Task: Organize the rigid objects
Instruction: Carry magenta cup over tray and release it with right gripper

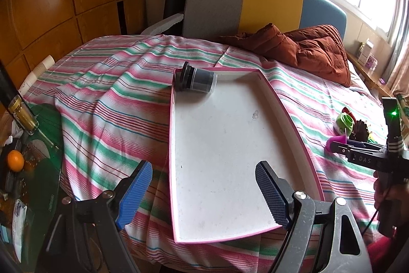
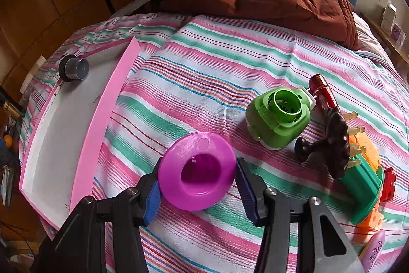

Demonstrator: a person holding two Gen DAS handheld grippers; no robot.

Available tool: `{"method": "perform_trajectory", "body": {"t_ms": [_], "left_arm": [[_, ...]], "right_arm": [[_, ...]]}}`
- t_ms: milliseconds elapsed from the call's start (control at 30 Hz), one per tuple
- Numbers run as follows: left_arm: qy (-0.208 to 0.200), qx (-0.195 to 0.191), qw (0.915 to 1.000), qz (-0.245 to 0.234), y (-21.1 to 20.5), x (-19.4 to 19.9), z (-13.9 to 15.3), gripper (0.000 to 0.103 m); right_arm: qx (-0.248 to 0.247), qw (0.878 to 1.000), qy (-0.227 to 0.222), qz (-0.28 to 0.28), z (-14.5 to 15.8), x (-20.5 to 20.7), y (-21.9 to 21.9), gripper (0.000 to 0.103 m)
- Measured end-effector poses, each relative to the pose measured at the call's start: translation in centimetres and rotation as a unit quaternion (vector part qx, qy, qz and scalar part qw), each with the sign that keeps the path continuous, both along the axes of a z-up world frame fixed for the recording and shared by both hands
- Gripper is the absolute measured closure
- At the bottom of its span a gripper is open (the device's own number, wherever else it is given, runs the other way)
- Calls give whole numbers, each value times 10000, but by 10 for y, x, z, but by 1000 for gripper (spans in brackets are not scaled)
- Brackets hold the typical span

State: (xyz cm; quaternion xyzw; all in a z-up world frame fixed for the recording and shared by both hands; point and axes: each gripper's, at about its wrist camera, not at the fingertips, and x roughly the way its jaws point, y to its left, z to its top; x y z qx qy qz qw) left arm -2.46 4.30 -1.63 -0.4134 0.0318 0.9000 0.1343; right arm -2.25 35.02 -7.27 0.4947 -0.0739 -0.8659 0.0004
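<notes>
One dark jar (image 1: 196,80) lies in the tray's (image 1: 294,117) far corner. The right gripper (image 2: 196,186) seemingly clamps a purple funnel (image 2: 196,170); the left gripper (image 1: 204,193) hangs open, empty. Green housing (image 2: 278,117), red tube (image 2: 323,91) and other toys remain.

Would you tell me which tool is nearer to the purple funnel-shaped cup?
Right. The right tool has the purple cup between its fingers, which grip it. The left tool hangs open over the near end of the pink tray, well apart from the cup.
</notes>
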Motion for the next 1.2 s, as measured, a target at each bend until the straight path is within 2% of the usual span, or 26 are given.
{"method": "perform_trajectory", "body": {"t_ms": [533, 800, 1033, 1200], "left_arm": [[2, -110, 9999, -69, 0, 14, -8, 19], [-90, -11, 9999, 59, -11, 12, -13, 20], [-50, 133, 9998, 106, -19, 9, -10, 20], [-52, 212, 9997, 121, -24, 7, -9, 20]], "right_arm": [[102, 9999, 41, 2, 1, 2, -3, 50], [100, 9999, 68, -47, 10, 4, -8, 50], [-127, 9978, 548, 360, 59, -3, -48, 50], [-243, 9943, 546, 880, 71, -28, -101, 50]]}}
